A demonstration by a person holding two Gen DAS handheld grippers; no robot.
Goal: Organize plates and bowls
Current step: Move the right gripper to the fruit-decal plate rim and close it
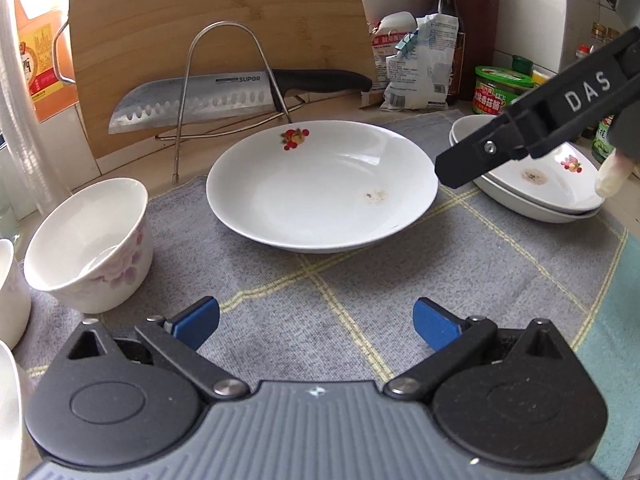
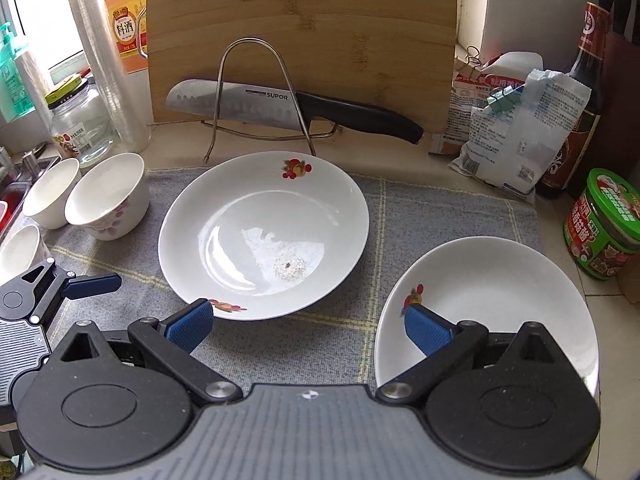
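Observation:
A white plate with a fruit motif lies alone in the middle of the grey checked mat. To its right sit stacked plates of the same kind. A flower-printed bowl stands on the left, beside two more white bowls. My left gripper is open and empty, short of the lone plate. My right gripper is open and empty too, its right pad over the stack's rim.
A bamboo cutting board leans on the wall behind a wire rack holding a knife. Sauce bottles, clipped bags and a green jar crowd the right; a glass jar and cup stack stand left.

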